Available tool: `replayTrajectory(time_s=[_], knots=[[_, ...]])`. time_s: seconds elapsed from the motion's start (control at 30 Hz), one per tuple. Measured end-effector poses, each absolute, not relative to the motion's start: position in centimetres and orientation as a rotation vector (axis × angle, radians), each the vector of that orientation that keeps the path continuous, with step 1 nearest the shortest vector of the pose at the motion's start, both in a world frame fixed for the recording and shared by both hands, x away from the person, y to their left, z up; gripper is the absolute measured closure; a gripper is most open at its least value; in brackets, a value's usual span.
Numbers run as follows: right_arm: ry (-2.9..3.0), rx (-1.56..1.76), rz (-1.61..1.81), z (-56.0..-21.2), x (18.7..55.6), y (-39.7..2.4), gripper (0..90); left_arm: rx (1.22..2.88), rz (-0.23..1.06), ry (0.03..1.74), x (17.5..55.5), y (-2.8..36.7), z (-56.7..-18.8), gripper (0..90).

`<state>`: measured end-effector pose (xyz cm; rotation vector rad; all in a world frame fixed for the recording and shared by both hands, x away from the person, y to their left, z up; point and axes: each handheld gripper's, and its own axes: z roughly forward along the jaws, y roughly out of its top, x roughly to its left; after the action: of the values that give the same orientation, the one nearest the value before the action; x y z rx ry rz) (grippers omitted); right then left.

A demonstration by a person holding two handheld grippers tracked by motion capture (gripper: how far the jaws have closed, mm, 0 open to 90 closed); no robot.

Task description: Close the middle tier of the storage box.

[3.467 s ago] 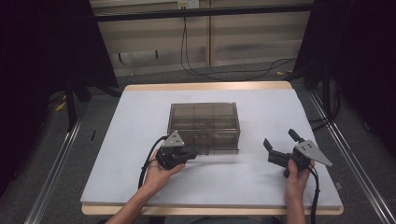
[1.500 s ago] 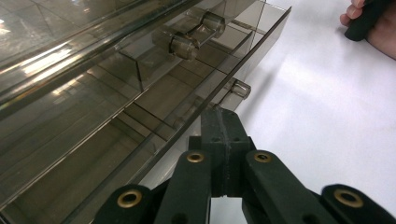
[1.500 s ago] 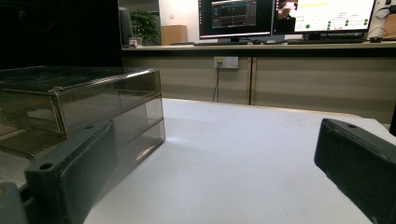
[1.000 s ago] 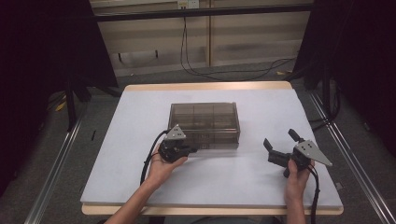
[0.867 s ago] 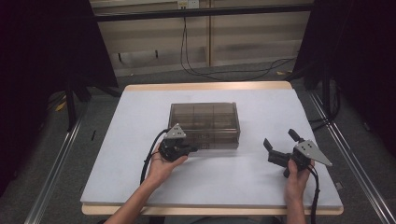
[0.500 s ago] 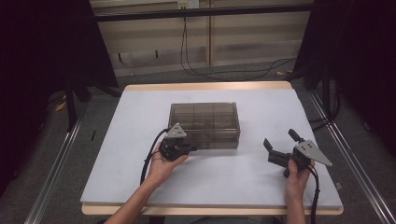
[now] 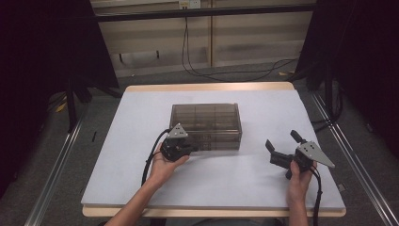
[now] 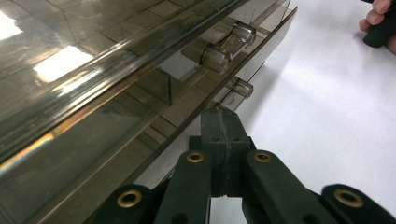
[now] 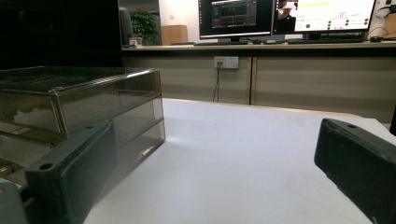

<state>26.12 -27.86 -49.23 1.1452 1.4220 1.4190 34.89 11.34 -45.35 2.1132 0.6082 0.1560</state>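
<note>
The clear plastic drawer box point(image 7: 206, 126) looks rigid, light and slick; grip its small drawer knob point(image 8: 243, 87). Left tongs point(image 8: 218, 122) are pinched together at the drawer's front edge. Right tongs point(image 7: 282, 143) gape wide, holding nothing.

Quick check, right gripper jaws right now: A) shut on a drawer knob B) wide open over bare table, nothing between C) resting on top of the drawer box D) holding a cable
B: the right gripper sits apart from the drawer box, its jaws spread wide with bare white table between them.
</note>
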Motion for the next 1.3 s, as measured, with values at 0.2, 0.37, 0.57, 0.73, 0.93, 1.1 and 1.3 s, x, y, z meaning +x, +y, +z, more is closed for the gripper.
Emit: replayTrajectory(time_s=[0.2, 0.37, 0.57, 0.73, 0.93, 1.1, 1.3], knots=[[1.421, 1.148, 1.418, -49.23, 26.09, -27.85, 0.0, 2.107, 0.161, 0.618, 35.02, 11.27, -45.37, 90.0], [1.424, 1.148, 1.42, -49.22, 26.09, -27.85, 0.0, 2.115, 0.163, 0.619, 35.13, 11.28, -45.33, 90.0], [1.42, 1.147, 1.417, -49.23, 26.09, -27.85, 0.0, 2.115, 0.162, 0.629, 35.29, 11.33, -45.44, 90.0], [1.42, 1.146, 1.418, -49.23, 26.1, -27.85, 0.0, 2.105, 0.162, 0.628, 35.41, 11.29, -45.53, 90.0], [1.42, 1.147, 1.417, -49.23, 26.1, -27.85, 0.0, 2.111, 0.162, 0.635, 35.54, 11.33, -45.56, 90.0], [1.423, 1.147, 1.42, -49.23, 26.09, -27.85, 0.0, 2.112, 0.165, 0.637, 35.64, 11.33, -45.57, 90.0], [1.422, 1.148, 1.419, -49.23, 26.08, -27.84, 0.0, 2.105, 0.166, 0.635, 35.64, 11.29, -45.62, 90.0]])
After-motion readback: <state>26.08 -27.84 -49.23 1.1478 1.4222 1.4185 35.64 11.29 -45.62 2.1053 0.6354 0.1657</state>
